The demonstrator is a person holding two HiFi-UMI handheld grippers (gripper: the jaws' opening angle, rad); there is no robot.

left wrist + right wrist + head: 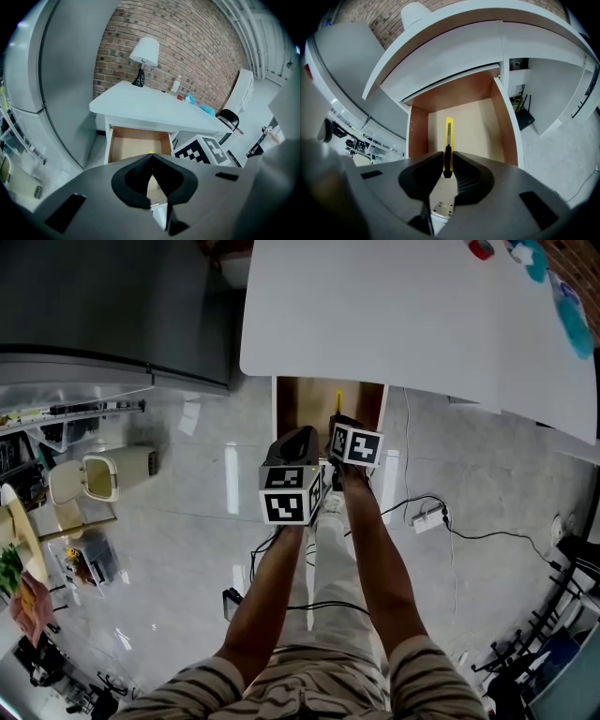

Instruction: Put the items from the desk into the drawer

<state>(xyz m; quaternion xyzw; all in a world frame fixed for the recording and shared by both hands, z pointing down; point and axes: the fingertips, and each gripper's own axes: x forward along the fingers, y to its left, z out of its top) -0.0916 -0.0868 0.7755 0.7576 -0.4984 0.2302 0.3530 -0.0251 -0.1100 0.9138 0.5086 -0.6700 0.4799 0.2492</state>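
I am holding the yellow knife (449,133) in my right gripper (447,165) above the open drawer (476,124); my left gripper (151,158) is hanging closed, empty. Next I should lower the knife inside and open the jaws.

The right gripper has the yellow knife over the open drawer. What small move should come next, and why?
Probably lower the right gripper slightly into the drawer, ready to release. Its jaws are clamped on the yellow utility knife, which points along the drawer's bare floor, clear of both side walls. How high it hangs above the floor cannot be told.
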